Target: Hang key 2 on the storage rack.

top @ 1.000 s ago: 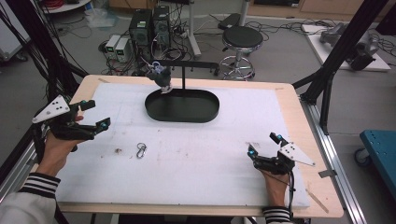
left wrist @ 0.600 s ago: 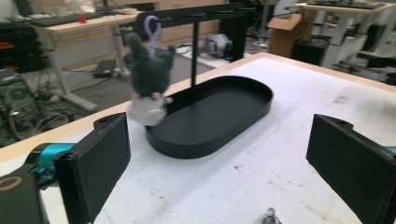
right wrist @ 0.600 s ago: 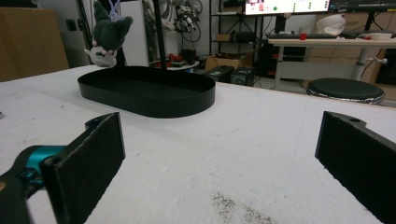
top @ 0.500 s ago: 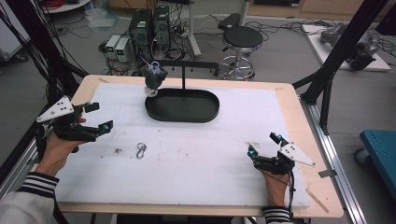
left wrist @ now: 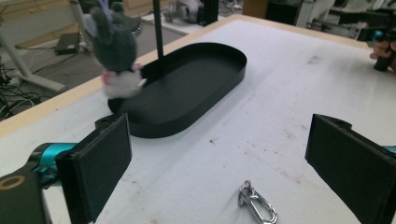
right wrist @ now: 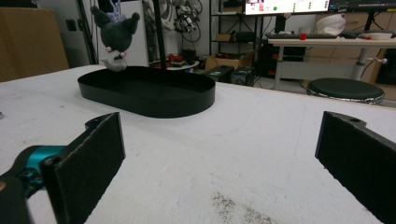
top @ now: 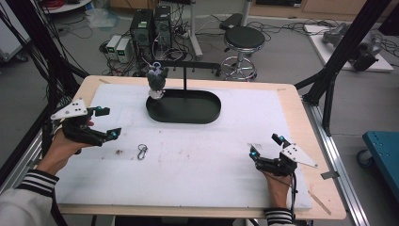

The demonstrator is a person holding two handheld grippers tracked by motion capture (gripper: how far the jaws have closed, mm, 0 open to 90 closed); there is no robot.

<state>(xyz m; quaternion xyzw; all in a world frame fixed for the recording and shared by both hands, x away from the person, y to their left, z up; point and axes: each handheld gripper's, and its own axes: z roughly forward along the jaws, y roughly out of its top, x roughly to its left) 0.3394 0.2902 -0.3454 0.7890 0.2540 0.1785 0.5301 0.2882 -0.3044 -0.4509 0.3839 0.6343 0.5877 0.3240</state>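
A wooden desk has a white sheet on top. A black oval tray sits near the far edge, and a thin black pole stands up from it. A small grey plush toy hangs over the tray's left end. A little metal clip lies flat on the sheet, nearer the person. Behind the desk are a round stool, computer boxes and lots of cables on the floor.

The left gripper is held up over the left side of the sheet. Its jaws are wide apart and hold nothing. The right gripper sits low near the right front corner. Its jaws are wide too, and hold nothing.
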